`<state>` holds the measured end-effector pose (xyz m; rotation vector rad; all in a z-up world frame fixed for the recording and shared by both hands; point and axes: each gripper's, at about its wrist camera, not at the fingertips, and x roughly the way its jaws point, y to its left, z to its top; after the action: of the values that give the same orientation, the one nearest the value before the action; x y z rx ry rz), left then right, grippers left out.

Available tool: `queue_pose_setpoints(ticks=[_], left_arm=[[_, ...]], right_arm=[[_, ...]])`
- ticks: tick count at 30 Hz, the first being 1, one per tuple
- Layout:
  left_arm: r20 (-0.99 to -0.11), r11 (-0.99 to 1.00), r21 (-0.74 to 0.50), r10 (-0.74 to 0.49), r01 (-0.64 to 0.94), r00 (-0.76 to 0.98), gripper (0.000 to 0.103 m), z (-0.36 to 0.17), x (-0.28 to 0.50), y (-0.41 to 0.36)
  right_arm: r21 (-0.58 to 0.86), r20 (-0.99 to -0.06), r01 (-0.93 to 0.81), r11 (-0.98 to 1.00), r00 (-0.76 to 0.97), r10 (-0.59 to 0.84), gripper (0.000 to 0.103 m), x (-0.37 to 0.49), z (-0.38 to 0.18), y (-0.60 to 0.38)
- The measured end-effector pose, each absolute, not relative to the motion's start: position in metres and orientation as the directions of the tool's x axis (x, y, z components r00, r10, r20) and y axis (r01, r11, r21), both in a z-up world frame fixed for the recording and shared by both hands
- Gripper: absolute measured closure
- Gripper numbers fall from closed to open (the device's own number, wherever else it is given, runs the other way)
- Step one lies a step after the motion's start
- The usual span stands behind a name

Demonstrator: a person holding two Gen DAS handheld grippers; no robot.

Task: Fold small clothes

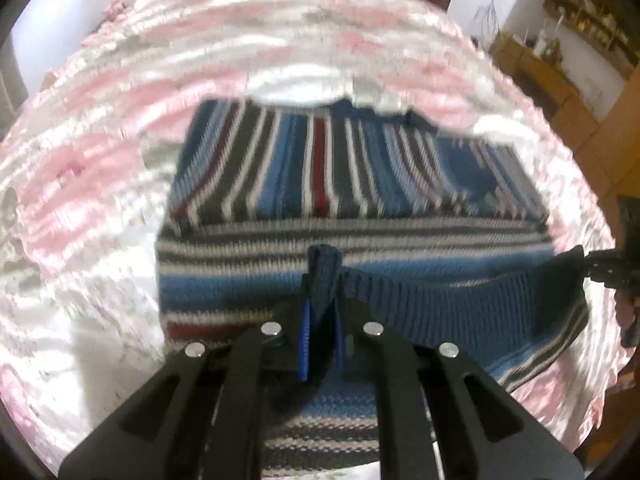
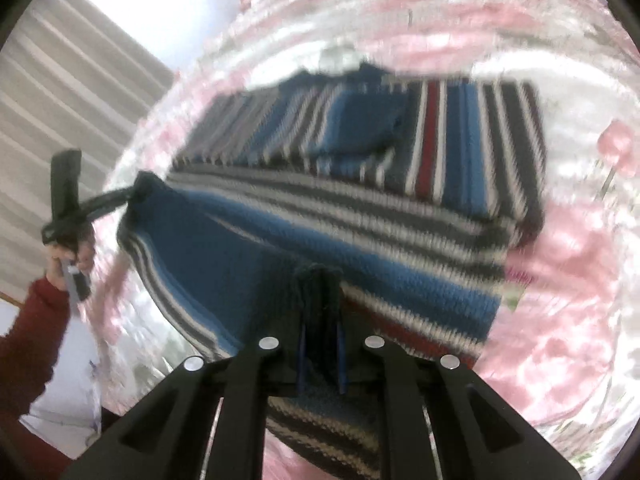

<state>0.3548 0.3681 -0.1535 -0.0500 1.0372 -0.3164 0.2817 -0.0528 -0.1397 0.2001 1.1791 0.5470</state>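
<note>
A wide bedspread (image 1: pixel 120 128) of glossy, rippled fabric in pink and white, with faint floral print, covers the whole work surface; both views are blurred. On it lies the striped sweater (image 1: pixel 352 168), a thick ribbed knit in blue, dark grey, white and dark red bands, its far half flat on the cloth in a rough rectangle with stripes running away from the camera. The near half is lifted and drawn over it, its stripes running crosswise, the dark blue ribbed hem stretched taut between the two tools. The left gripper (image 1: pixel 322 320), matte black with silver rivets and blue pads, is clenched on a bunched fold of that hem. The right gripper (image 2: pixel 320 320), of the same build, is likewise clamped on a gathered dark blue edge of the sweater. In the right wrist view, a hand (image 2: pixel 70 258) with a red knitted sleeve (image 2: pixel 28 344) grips the left tool's handle at the frame's left. Brown cardboard boxes (image 1: pixel 536 72) stand beyond the bed.
</note>
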Motion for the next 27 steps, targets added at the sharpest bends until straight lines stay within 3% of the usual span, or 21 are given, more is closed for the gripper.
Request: queue_pose_setpoints(ticks=[7, 14, 27], left_arm=[[-0.765, 0.968, -0.178, -0.249, 0.177, 0.593, 0.095, -0.107, 0.404, 0.367], [-0.714, 0.979, -0.148, -0.202, 0.137, 0.67, 0.095, -0.087, 0.491, 0.345], [-0.8, 0.989, -0.099, -0.143, 0.107, 0.582, 0.095, -0.179, 0.571, 0.321]], right_arm=[[0.403, -0.776, -0.273, 0.874, 0.404, 0.484, 0.092, 0.34, -0.087, -0.067], [0.38, -0.781, -0.178, 0.908, 0.464, 0.418, 0.092, 0.43, -0.078, -0.075], [0.315, -0.868, -0.034, 0.949, 0.393, 0.302, 0.092, 0.517, -0.174, -0.087]])
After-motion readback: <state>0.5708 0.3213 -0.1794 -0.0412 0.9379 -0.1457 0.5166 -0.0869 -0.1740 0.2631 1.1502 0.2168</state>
